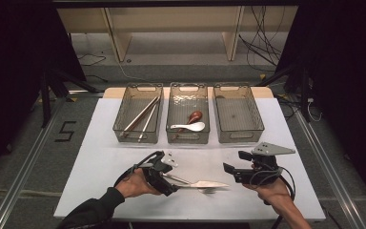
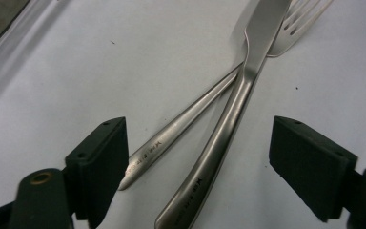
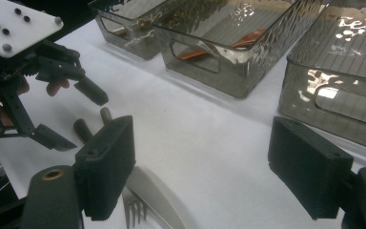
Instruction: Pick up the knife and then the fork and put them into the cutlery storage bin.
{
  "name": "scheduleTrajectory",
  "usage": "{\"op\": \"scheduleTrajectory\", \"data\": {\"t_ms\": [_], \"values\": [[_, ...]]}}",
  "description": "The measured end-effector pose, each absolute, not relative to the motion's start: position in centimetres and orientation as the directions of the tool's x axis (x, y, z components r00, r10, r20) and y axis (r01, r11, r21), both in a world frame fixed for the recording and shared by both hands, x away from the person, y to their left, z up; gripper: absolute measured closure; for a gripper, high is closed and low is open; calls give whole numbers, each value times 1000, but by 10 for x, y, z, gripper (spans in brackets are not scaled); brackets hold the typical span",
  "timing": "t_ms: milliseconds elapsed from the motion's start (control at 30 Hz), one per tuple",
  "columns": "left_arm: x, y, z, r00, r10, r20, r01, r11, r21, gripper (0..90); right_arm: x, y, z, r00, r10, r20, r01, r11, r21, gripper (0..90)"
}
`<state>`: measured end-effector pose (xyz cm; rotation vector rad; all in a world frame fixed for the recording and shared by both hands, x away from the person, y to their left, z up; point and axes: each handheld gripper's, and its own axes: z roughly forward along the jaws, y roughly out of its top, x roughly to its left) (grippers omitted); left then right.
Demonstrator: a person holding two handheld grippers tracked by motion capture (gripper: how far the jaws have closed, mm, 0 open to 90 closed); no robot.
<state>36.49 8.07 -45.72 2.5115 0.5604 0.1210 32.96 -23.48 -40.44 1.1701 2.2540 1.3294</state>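
**A:** Brushed steel, crossed over each other near the front edge of the white table [image 1: 100, 124]: knife [image 1: 209, 183] lying on top of fork [image 1: 208, 190], blade and tines pointing to the right in the high view. Handles angled back toward the left gripper [image 1: 171, 177].

**B:** Tongs gripping anything?

**A:** Nope. Left gripper's jaws spread wide, one either side of both handles, pads not pressing on either. Left-hand pad just beside the fork handle's tip, can't tell if touching. Seen from the left gripper view: knife [image 2: 233, 109] crossing above fork [image 2: 181, 126], both flat on the table.

**B:** And the other one?

**A:** Right gripper [image 1: 229, 171] also gaping, nothing between the jaws, hovering just right of the knife tip, close above it. Fork tines [image 3: 134, 210] and knife tip [image 3: 155, 198] poking in at the bottom of the right gripper view.

**B:** Farther back from the knife?

**A:** Three clear bins in a row. Left bin [image 1: 138, 114] with long metal sticks, middle bin [image 1: 187, 113] with a white spoon [image 1: 189, 127] and a brown spoon [image 1: 194, 116], right bin [image 1: 237, 114] beyond the right gripper.
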Motion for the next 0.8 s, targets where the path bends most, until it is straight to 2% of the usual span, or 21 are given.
{"op": "scheduleTrajectory", "data": {"t_ms": [567,800], "values": [[361,65,-468,954,298,-9,268,-843,467,513,331,-231,-405,-638,755,151,509,266,819,256],[359,60,-469,961,277,-1,249,-861,443,594,332,-231,-405,-638,755,153,511,266,818,257]]}}
